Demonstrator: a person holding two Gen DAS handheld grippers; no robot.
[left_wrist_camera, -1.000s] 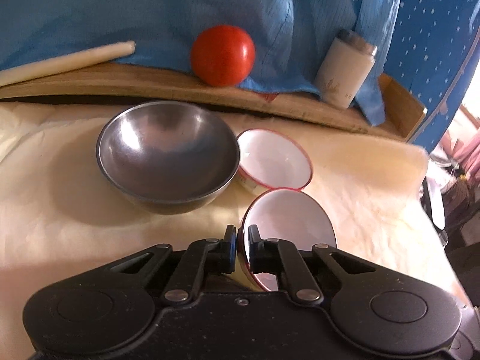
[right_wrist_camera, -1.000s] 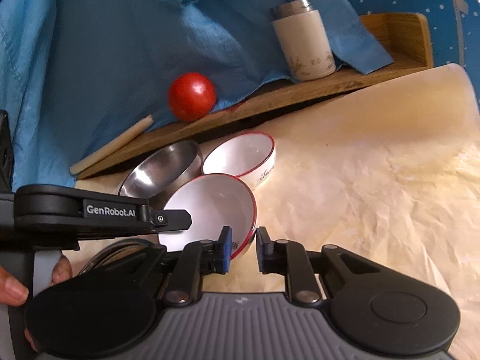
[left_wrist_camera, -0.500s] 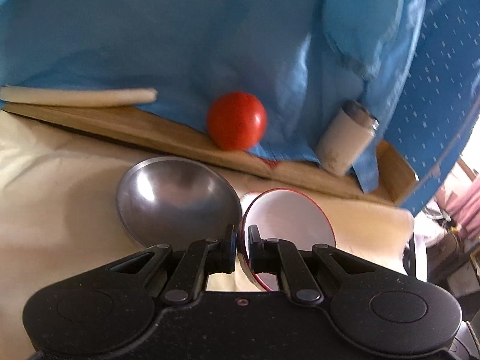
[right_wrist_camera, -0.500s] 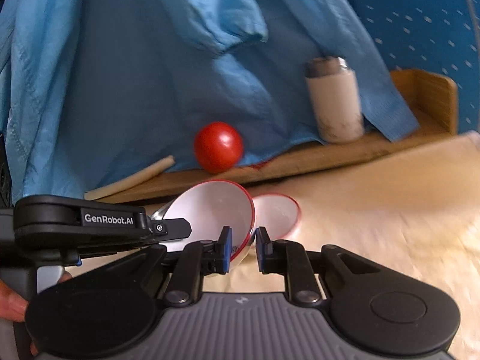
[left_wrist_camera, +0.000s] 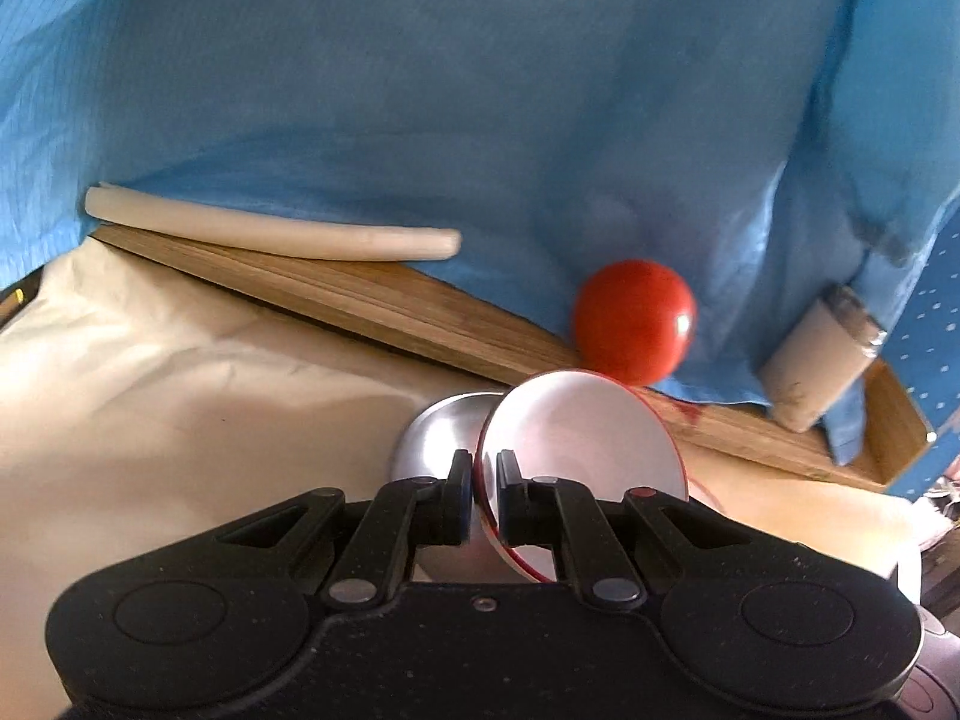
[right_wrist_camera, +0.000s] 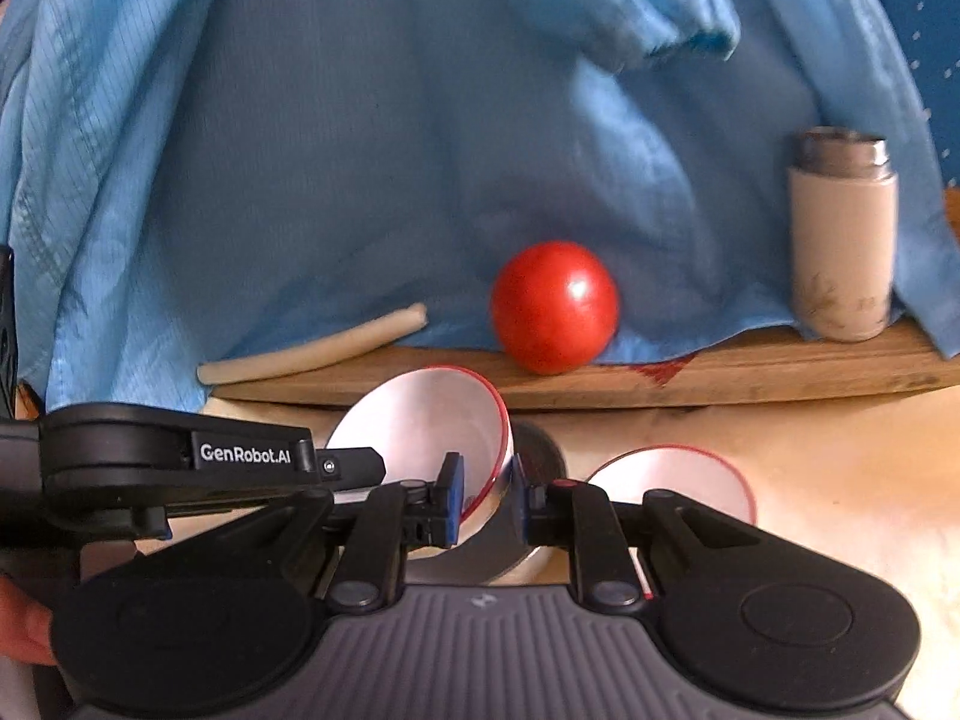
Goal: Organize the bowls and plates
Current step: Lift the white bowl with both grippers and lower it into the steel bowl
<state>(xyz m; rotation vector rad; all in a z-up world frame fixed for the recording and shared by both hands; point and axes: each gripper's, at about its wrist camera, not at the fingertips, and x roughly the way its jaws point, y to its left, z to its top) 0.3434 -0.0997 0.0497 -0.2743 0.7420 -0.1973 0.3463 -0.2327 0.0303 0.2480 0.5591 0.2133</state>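
Both grippers clenched on one red-rimmed white bowl [left_wrist_camera: 582, 438], lifted and tilted: left gripper [left_wrist_camera: 483, 495] and right gripper [right_wrist_camera: 487, 501] each pinched rim. Steel bowl [left_wrist_camera: 441, 429] and second red-rimmed bowl [right_wrist_camera: 672, 480] sat on cream cloth [left_wrist_camera: 180, 396] near wooden board [right_wrist_camera: 720, 375], unstacked. Judged early: nesting remained.

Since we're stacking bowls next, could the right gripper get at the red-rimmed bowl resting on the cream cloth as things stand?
Probably not yet: the right gripper is shut on the raised bowl, which the left gripper also holds. The resting bowl lies uncovered close by, otherwise unblocked.

Home table: bowls [right_wrist_camera: 672, 480], tomato [right_wrist_camera: 555, 306], draped cloth [right_wrist_camera: 360, 150].
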